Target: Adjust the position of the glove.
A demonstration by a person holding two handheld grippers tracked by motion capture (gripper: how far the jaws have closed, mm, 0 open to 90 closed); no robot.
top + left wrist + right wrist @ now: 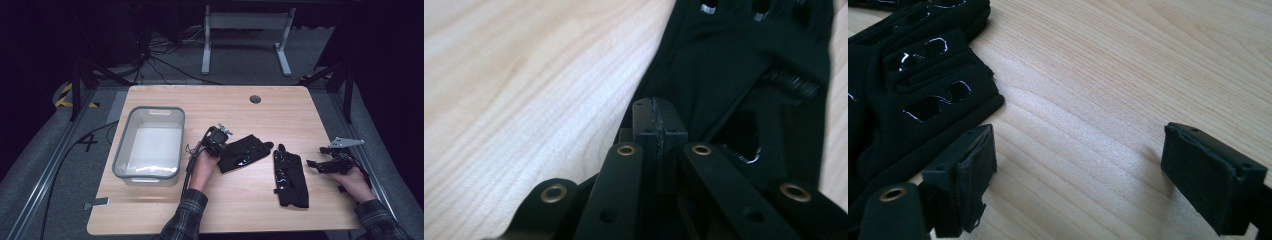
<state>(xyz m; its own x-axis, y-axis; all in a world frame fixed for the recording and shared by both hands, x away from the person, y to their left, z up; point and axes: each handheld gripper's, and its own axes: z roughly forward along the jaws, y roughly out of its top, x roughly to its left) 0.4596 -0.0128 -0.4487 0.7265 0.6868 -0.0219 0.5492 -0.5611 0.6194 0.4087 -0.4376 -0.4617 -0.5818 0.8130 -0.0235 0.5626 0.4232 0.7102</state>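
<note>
High view: two black gloves on the pale wood table [240, 200]. The left glove [245, 152] lies just right of the left tool [220, 145], cuff toward the tool, fingers running up-right. The right glove [290, 175] lies between the two hands, long axis near vertical in the picture, fingers at the top, cuff toward the person. The right tool [316, 164] sits just right of that glove, jaws pointing left at it. A grey plastic bin [122, 145], rectangular with rounded corners and translucent walls, stands left of the left hand; the likely drop spot, so the left arm is nearer to it.

Left gripper view: left tool [658, 117] has its jaws pressed together with no gap. Black glove fabric [734, 60] lies right at and beyond the tips; it looks pinched at the cuff edge, but the fabric between the pads isn't clearly visible. Soft knit cloth, a hook-and-loop strap, glossy cut-outs at the fingers.

Right gripper view: right tool [1078, 170] stands wide open, nothing between the pads, bare wood grain there. The right glove [923, 95] lies off the left jaw, touching or nearly touching it. Matte fabric, shiny oval patches, limp and flat.
</note>
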